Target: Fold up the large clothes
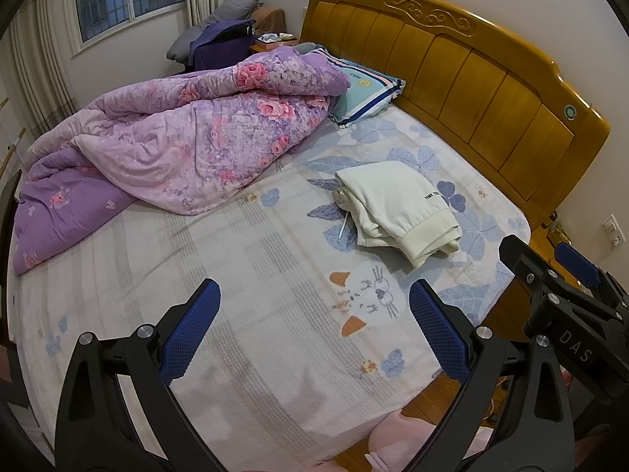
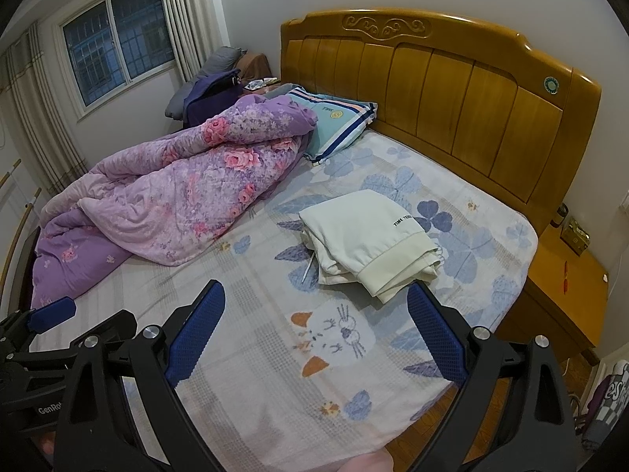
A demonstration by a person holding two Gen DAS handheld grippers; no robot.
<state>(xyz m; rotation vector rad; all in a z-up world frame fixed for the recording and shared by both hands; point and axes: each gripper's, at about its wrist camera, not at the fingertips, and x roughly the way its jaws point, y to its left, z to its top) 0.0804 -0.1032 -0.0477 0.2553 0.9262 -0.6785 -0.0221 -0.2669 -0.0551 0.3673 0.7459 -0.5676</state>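
A cream-white garment (image 1: 397, 208) lies folded in a compact bundle on the bed sheet (image 1: 243, 259), near the headboard side; it also shows in the right wrist view (image 2: 365, 240). My left gripper (image 1: 314, 314) is open and empty, held above the sheet well short of the garment. My right gripper (image 2: 316, 314) is open and empty too, its right fingertip (image 2: 420, 299) close to the garment's cuffed edge. The right gripper (image 1: 550, 263) shows at the right edge of the left wrist view, and the left gripper (image 2: 55, 314) shows at the left edge of the right wrist view.
A purple floral quilt (image 1: 169, 149) is heaped over the bed's far left half. A striped pillow (image 1: 365, 94) lies against the wooden headboard (image 1: 471, 67). A wooden nightstand (image 2: 566, 283) stands to the right of the bed. A thin white stick (image 2: 307, 269) lies beside the garment.
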